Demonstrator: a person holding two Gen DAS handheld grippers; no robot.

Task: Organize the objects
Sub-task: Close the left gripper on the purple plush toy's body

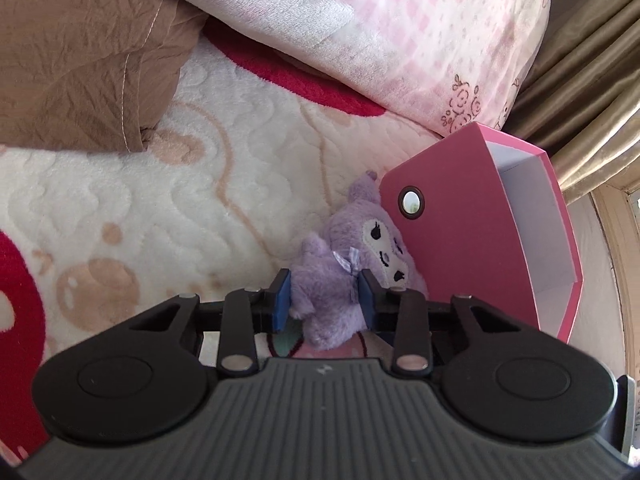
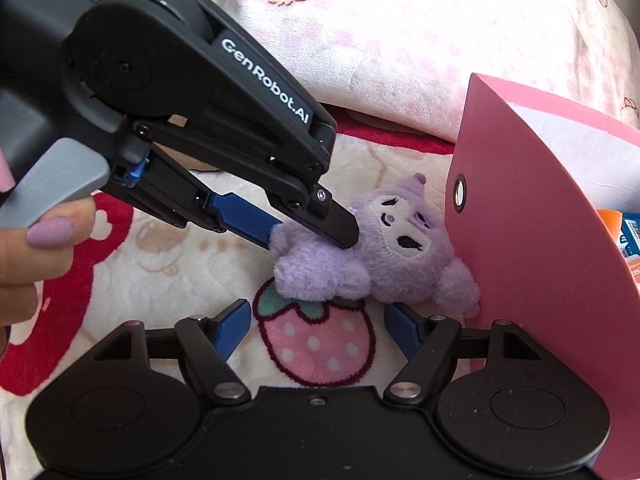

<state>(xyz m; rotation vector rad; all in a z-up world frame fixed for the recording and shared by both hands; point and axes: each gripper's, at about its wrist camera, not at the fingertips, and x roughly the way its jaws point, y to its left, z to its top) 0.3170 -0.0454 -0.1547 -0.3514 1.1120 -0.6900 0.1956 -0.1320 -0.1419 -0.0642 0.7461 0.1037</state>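
Observation:
A small purple plush toy (image 1: 340, 264) with a white embroidered face lies on the blanket against the pink box (image 1: 472, 240). My left gripper (image 1: 325, 298) has its blue pads on both sides of the toy's body and presses into the fur. In the right wrist view the left gripper (image 2: 312, 234) comes in from the upper left and grips the plush toy (image 2: 360, 256) at its body. My right gripper (image 2: 318, 328) is open and empty just in front of the toy, above a strawberry print. The pink box (image 2: 532, 264) stands to the right, open at the top.
A cream blanket (image 1: 160, 208) with red and strawberry patterns covers the bed. A brown pillow (image 1: 80, 48) lies at the far left and a pink-white quilt (image 1: 380, 28) at the back. Curtains (image 1: 592, 80) hang at the right. Colourful packages (image 2: 624, 240) show inside the box.

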